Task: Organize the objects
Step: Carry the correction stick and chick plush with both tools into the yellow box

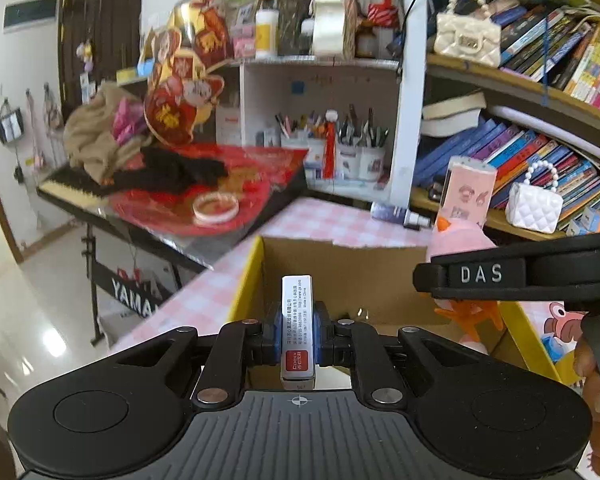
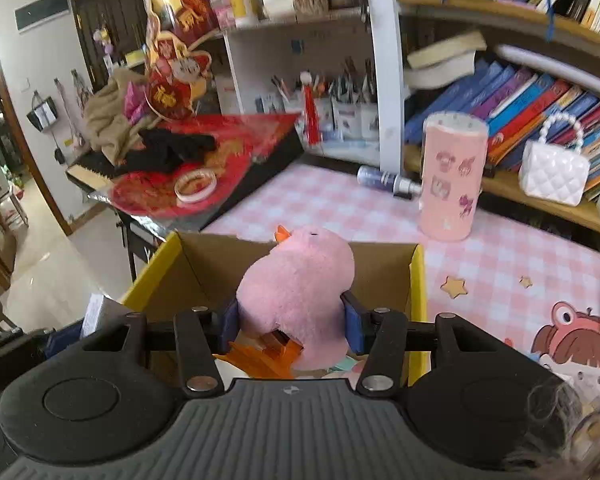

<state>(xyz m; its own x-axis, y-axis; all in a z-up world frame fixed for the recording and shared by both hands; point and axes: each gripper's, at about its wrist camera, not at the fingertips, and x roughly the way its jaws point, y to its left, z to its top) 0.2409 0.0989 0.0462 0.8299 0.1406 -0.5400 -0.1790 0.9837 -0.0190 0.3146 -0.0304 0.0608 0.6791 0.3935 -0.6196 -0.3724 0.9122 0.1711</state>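
My left gripper [image 1: 297,334] is shut on a small silver box with a red label [image 1: 297,328], held upright over the open yellow-edged cardboard box [image 1: 246,280]. My right gripper [image 2: 290,320] is shut on a pink plush duck with orange beak and feet [image 2: 300,280], held over the same cardboard box [image 2: 418,280]. In the left wrist view the right gripper's black body [image 1: 500,276] crosses at the right, with the plush duck [image 1: 460,240] partly behind it. The inside floor of the box is mostly hidden.
The box stands on a pink checked tablecloth [image 2: 340,204]. A pink cylinder [image 2: 452,176] and a lying spray bottle [image 2: 384,180] stand behind it. Bookshelves with white handbags [image 2: 556,172] are at the right. A keyboard piled with red decorations and a tape roll [image 2: 196,184] is at the left.
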